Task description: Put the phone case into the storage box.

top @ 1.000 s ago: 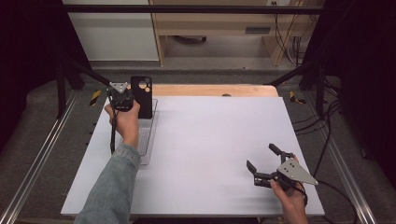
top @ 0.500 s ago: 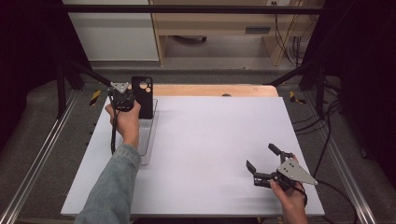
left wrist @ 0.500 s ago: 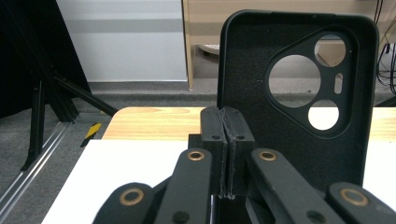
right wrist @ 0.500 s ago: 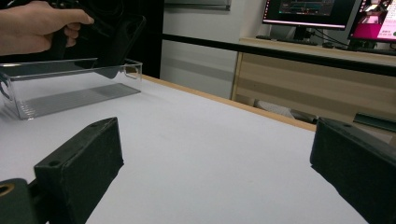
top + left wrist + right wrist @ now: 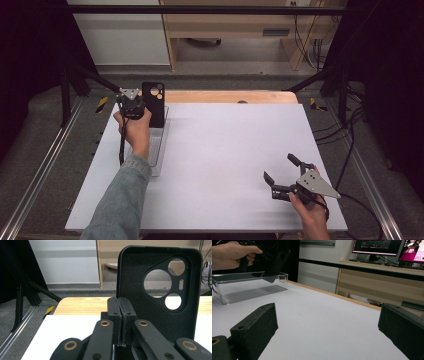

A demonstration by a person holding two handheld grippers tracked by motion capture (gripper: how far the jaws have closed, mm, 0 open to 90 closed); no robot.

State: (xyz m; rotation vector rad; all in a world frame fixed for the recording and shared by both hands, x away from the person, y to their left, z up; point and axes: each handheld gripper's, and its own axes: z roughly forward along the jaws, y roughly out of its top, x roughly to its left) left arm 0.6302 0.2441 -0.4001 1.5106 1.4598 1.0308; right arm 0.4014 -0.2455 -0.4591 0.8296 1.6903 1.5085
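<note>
A person holds a black phone case [image 5: 154, 102] up in the air with the left gripper [image 5: 131, 104]. The case hangs just above the far end of a clear plastic tray [image 5: 159, 150], which sits on the white table [image 5: 230, 150].

In the left gripper view, the jaws look squeezed tight together, pinching the thin edge of the case [image 5: 160, 290]. The case stands straight up beside them, with its round camera holes at the top.

I think the case is very light and a bit bendy, like rubber. It probably won't break if it drops. The flat side edge looks like a good spot to pinch. The part near the holes looks thin and could wobble.

The right gripper [image 5: 282, 175] rests on the table well apart from the tray, on the near right. Its jaws are wide open with nothing in them [image 5: 324, 332].

Next to the pictures from a second ago, nothing has changed. Both hands stay put, and the case hangs in the same spot.
</note>
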